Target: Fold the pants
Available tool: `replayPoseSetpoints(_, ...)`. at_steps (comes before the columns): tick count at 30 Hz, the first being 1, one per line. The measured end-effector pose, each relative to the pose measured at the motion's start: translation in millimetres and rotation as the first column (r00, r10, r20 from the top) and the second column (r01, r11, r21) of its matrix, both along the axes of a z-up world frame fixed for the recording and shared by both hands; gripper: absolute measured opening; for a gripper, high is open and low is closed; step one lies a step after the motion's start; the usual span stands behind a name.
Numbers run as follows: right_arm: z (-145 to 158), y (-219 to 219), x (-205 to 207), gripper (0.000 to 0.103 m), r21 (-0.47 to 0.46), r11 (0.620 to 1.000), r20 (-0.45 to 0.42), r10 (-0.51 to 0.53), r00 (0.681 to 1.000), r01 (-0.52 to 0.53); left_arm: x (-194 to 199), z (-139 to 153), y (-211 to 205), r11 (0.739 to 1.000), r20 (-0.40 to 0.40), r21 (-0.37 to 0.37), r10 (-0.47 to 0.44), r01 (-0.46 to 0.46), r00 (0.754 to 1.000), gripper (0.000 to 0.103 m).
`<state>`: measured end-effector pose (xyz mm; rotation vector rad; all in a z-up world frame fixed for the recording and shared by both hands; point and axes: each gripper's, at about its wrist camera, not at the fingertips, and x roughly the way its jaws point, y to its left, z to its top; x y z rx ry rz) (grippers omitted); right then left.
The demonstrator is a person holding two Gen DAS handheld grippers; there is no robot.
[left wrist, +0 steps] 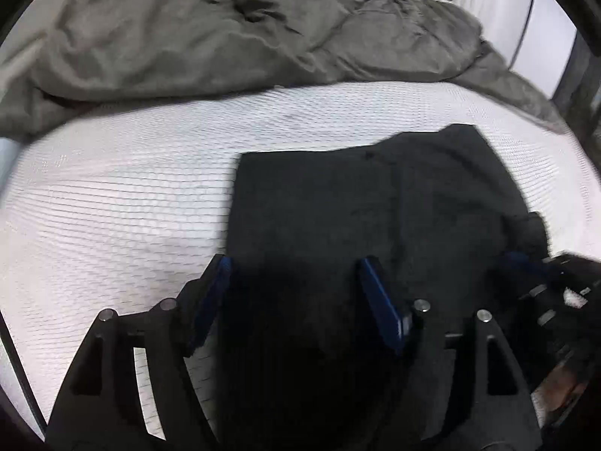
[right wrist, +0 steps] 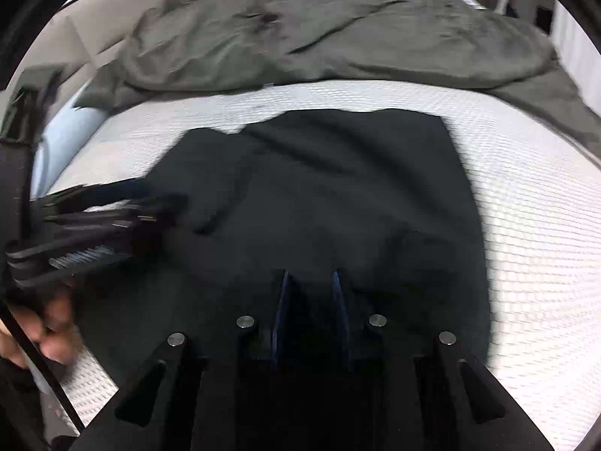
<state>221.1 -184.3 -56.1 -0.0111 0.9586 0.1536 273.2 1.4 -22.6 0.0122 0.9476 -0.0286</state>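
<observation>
Left wrist view, left tool [left wrist: 295,263] apart over pants [left wrist: 375,195], right tool [right wrist: 310,274] narrowly apart.

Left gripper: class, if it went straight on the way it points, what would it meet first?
Probably the folded black fabric pants on the white textured mattress; the left gripper is open above them, though depth is unclear.

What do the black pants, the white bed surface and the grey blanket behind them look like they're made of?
Black pants: soft matte knit, maybe fleece or cotton; it reflects nothing and creases softly.
White bed surface: woven or knitted textile, judging by its regular dimpled grid; the fibre is unclear.
Grey blanket: thick matte fabric, possibly padded, given its deep rounded wrinkles.
</observation>
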Motion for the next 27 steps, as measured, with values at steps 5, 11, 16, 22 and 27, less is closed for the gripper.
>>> replayPoseSetpoints(5, 18, -22, -11, 0.022, 0.106, 0.994, 0.060, -0.012, 0.998, 0.005, -55, 31, 11, 0.999, 0.073, -0.036, 0.006, -0.004, 0.997, 0.066)
replayPoseSetpoints(11, 11, 31, -12, 0.025, 0.117, 0.983, 0.056, 0.132, 0.990, -0.138, -61, -7, -7, 0.997, 0.018, -0.042, -0.061, 0.062, 0.998, 0.068)
replayPoseSetpoints(16, -2, -1, -17, 0.025, 0.053, 0.996, 0.011, 0.066, 0.998, -0.066, -86, 4, 22, 0.998, 0.048, -0.054, 0.044, -0.041, 0.998, 0.070)
replayPoseSetpoints(22, 22, -24, -65, 0.028, 0.101, 0.991, 0.140, 0.072, 0.988, -0.087, -138, 16, 37, 0.983, 0.100, -0.179, 0.068, -0.049, 0.993, 0.070)
replayPoseSetpoints(27, -6, 7, -78, 0.029, -0.017, 0.981, 0.103, 0.195, 0.975, -0.195, -137, -10, -6, 0.999, 0.099, -0.030, -0.021, 0.024, 0.995, 0.070)
